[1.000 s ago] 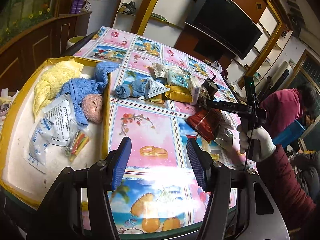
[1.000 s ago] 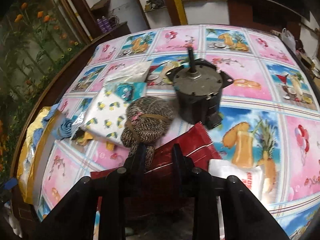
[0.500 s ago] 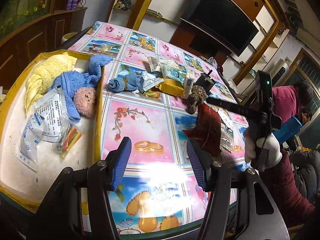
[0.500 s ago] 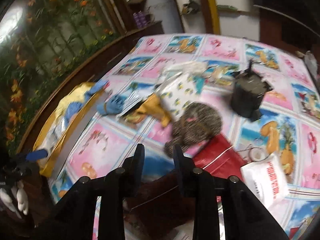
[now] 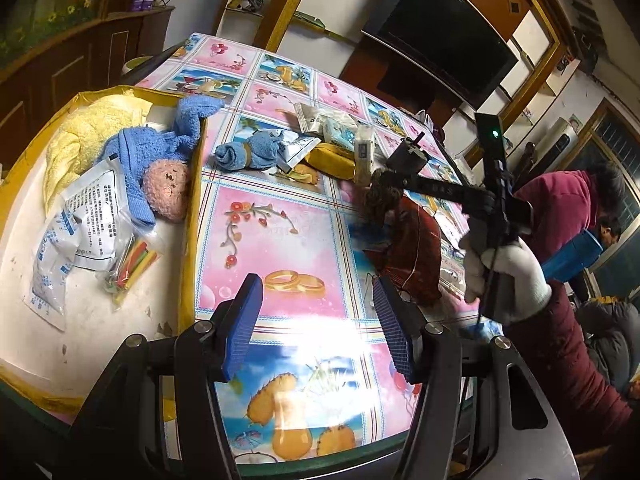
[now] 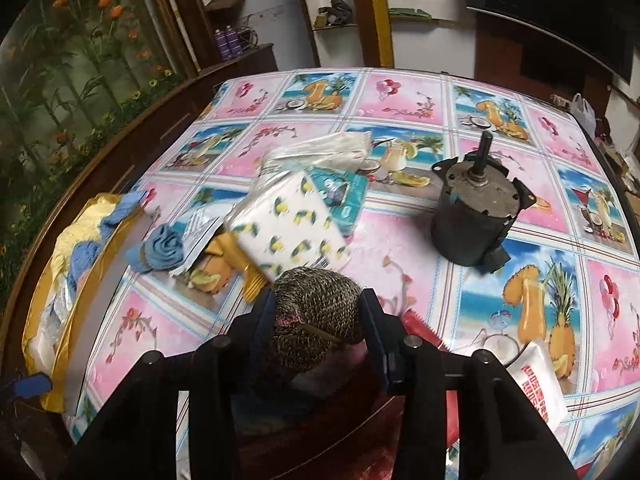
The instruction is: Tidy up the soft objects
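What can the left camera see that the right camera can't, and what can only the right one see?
Only the left wrist view shows the pink doll head and colored sticks inside the yellow tray, the black TV, and the white-gloved hand.

Only the right wrist view shows the lemon-print packet from above and the flower mural.

Both show the rolled blue towel, the dark motor and the brown knitted ball between the right gripper's fingers.
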The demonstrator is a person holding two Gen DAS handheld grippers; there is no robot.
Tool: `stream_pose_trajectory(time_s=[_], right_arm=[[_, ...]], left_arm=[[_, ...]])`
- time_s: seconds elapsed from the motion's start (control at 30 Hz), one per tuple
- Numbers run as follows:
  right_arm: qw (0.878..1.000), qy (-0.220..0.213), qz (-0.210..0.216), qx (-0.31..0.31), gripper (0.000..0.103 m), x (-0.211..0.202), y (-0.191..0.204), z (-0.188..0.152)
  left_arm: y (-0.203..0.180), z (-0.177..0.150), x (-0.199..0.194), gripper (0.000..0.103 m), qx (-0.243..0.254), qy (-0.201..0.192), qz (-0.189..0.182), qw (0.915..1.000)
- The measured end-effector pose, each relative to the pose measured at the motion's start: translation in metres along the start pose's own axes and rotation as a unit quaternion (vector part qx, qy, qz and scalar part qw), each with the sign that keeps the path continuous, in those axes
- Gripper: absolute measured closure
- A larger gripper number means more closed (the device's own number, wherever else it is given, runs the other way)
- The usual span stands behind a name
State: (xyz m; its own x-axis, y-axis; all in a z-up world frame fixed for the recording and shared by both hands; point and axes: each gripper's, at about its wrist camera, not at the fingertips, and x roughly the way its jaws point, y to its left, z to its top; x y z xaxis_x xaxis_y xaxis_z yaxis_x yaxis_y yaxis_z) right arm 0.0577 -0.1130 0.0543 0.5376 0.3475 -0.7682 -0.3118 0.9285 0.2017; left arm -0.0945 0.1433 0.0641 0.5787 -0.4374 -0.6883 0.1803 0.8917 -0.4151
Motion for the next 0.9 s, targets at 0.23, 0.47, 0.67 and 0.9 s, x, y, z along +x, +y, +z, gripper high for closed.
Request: stream_pose_trajectory(time_s=[0.23, 0.47, 0.67, 0.9], right_arm=[[0.98, 0.079, 0.164, -0.085, 0.058, -0.015, 0.071, -0.042], [0.977, 0.007, 0.21, -0.029, 0.055, -0.055, 0.058, -0.034], [0.992, -0.043, 0.12, 0.02, 0.055, -0.089, -0.004, -0.044], [0.998, -0.01, 0.016, 0.065, 0.054, -0.088, -0.065, -0.075]], left_arm=[[-0.007, -0.004, 0.006, 0.045, 0.011, 0.013, -0.005, 0.9999], [-0.013, -0.012, 0.017, 0.045, 0.031, 0.039, 0.006, 0.9987], [-0.015, -0.014, 0.031, 0.045, 0.04, 0.053, 0.022, 0.9975], [-0.009, 0.0, 0.043, 0.045, 0.037, 0.04, 0.056, 0.9969]])
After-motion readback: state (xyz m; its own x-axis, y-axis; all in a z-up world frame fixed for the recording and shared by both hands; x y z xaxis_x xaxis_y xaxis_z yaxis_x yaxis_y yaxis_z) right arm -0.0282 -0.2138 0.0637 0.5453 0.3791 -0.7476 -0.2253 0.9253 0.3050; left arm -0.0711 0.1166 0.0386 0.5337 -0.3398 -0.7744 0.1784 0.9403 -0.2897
